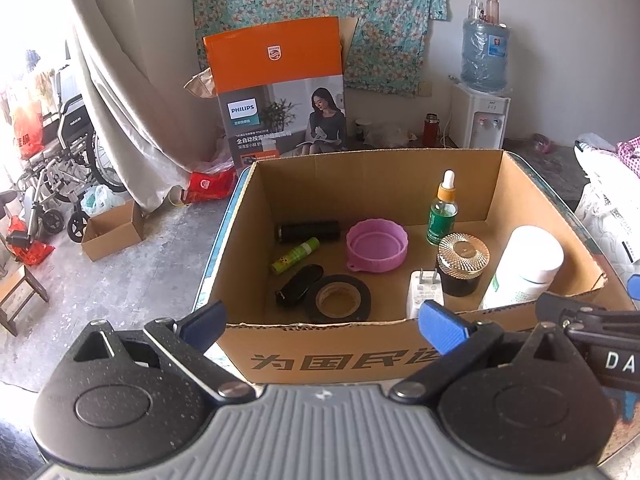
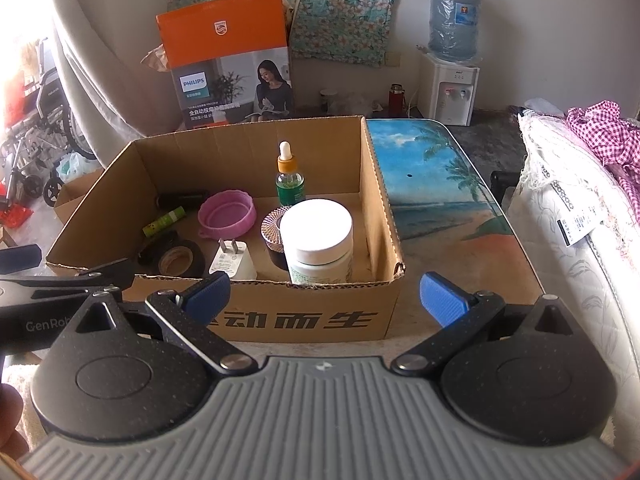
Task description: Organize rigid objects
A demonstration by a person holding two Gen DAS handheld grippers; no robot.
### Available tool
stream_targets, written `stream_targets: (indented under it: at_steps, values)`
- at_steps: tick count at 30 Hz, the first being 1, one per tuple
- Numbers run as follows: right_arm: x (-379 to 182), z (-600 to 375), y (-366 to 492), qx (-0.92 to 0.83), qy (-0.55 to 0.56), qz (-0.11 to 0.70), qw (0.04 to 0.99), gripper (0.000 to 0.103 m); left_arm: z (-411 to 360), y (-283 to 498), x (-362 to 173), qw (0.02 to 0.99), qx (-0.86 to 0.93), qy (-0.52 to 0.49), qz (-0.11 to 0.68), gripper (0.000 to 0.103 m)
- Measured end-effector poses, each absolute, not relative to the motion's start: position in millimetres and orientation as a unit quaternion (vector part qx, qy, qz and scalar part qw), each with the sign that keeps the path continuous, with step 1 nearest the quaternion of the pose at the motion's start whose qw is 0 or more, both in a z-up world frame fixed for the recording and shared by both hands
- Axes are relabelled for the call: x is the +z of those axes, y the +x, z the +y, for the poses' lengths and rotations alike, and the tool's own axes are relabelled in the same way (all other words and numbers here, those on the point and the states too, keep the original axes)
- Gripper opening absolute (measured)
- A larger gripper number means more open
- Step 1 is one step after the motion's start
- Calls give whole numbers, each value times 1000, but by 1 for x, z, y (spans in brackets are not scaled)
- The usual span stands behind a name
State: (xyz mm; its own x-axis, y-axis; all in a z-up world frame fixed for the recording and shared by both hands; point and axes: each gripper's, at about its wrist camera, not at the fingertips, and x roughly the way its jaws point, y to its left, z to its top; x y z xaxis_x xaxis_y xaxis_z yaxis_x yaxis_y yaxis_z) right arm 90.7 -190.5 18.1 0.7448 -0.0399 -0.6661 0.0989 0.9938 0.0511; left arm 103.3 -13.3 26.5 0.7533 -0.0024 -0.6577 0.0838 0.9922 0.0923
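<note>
An open cardboard box (image 1: 320, 354) (image 2: 304, 320) stands on a table with a beach picture (image 2: 432, 184). Inside lie a black tape roll (image 1: 338, 298) (image 2: 178, 258), a pink cup (image 1: 377, 247) (image 2: 227, 216), a white plug (image 1: 425, 292) (image 2: 233, 262), a dark jar with a gold lid (image 1: 463, 262) (image 2: 275, 232), a white-lidded bottle (image 1: 524, 268) (image 2: 318, 240), a green dropper bottle (image 1: 443, 210) (image 2: 289, 180), a green tube (image 1: 295, 255) (image 2: 164, 222) and black items (image 1: 309, 231). My left gripper (image 1: 322, 322) and right gripper (image 2: 326, 294) hover open and empty before the box's near wall.
An orange Philips box (image 1: 280, 92) (image 2: 230, 60) stands behind on the floor. A water dispenser (image 1: 482, 92) (image 2: 452, 60) is at the back right. A wheelchair (image 1: 60, 152) and a small carton (image 1: 114, 230) are left. Bedding (image 2: 580, 200) borders the table's right side.
</note>
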Motion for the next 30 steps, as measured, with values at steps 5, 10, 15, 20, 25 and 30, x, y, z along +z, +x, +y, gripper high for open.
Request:
stream_targets:
  at_steps: [5, 10, 15, 20, 25, 30]
  values:
    - [17, -191, 92, -37, 41, 358, 932, 102, -12, 104, 26, 934, -21, 59, 353, 103]
    - [17, -190, 93, -36, 39, 359, 932, 102, -10, 105, 26, 934, -19, 62, 352, 103]
    - [18, -190, 93, -37, 38, 359, 932, 102, -10, 105, 27, 934, -19, 63, 351, 103]
    - [18, -190, 93, -36, 39, 359, 932, 102, -10, 105, 28, 934, -18, 64, 351, 103]
    - [18, -190, 94, -37, 38, 360, 932, 102, -9, 106, 29, 934, -18, 63, 352, 103]
    - [18, -189, 94, -37, 38, 360, 932, 102, -9, 106, 29, 933, -18, 61, 354, 103]
